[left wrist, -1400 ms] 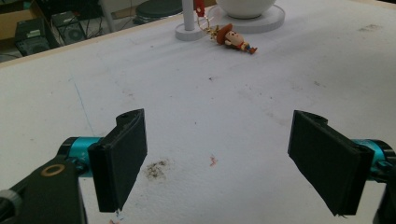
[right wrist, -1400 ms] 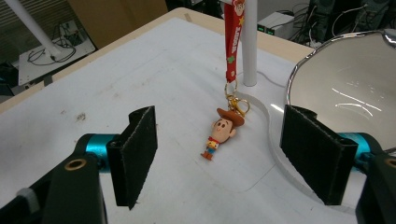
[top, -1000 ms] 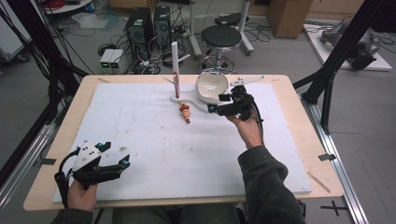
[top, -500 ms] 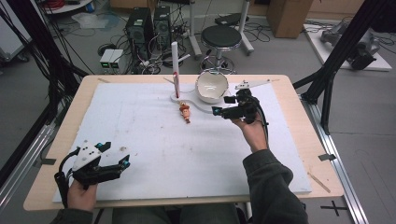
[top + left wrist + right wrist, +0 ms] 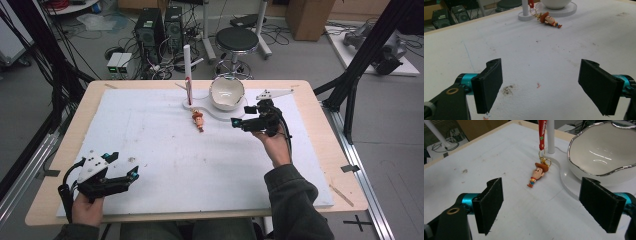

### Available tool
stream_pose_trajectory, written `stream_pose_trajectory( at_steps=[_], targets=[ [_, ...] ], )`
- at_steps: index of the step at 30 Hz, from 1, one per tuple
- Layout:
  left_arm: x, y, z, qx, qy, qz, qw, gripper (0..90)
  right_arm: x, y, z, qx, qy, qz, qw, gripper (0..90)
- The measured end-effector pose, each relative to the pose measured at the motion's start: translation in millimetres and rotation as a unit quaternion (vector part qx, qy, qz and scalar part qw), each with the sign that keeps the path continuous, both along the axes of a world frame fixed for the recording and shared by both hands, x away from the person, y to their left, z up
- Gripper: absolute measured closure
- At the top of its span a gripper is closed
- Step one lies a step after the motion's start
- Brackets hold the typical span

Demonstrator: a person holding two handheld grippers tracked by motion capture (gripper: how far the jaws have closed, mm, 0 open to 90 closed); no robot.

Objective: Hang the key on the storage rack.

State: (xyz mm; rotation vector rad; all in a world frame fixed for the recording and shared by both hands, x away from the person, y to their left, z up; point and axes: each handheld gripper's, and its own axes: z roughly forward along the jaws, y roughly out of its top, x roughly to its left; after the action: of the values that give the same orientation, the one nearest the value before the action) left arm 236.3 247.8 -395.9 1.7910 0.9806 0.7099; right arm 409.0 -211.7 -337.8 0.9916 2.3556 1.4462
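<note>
Meanwhile the right hand-held gripper point(image 5: 239, 122) had drawn back from the white bowl point(image 5: 226, 93) since a second earlier, its jaws just opening and standing apart with nothing between them. The cowboy figure keychain point(image 5: 537, 175) lay on the counter point(image 5: 150, 145) just left of the bowl. Well nearer the person than the bowl, the left hand-held gripper point(image 5: 131, 175) stayed put, jaws apart.

This is a robotics or research lab. A wooden table point(image 5: 320, 150) topped with a white foam board point(image 5: 165, 150) stands inside a frame of black struts point(image 5: 367, 50), and on the grey floor behind it sit desktop computer towers point(image 5: 157, 27) amid tangled cables point(image 5: 165, 62). A black round stool point(image 5: 239, 39) and a cardboard box point(image 5: 307, 17) stand nearby.
</note>
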Motion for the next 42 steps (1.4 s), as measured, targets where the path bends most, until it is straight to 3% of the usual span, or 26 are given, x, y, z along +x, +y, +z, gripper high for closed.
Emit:
stream_pose_trajectory(
  at_steps=[30,42],
  targets=[
    [0.8,0.8,-0.5,-0.002,0.003,0.002,1.0,20.2,-25.7,-23.6,-14.8,-0.01,0.003,-0.019,0.9998,12.3],
    [1.3,0.5,-0.9,0.0,0.005,0.001,1.0,20.2,-40.7,-33.2,-16.2,-0.01,-0.01,-0.023,0.9996,12.1]
  ],
)
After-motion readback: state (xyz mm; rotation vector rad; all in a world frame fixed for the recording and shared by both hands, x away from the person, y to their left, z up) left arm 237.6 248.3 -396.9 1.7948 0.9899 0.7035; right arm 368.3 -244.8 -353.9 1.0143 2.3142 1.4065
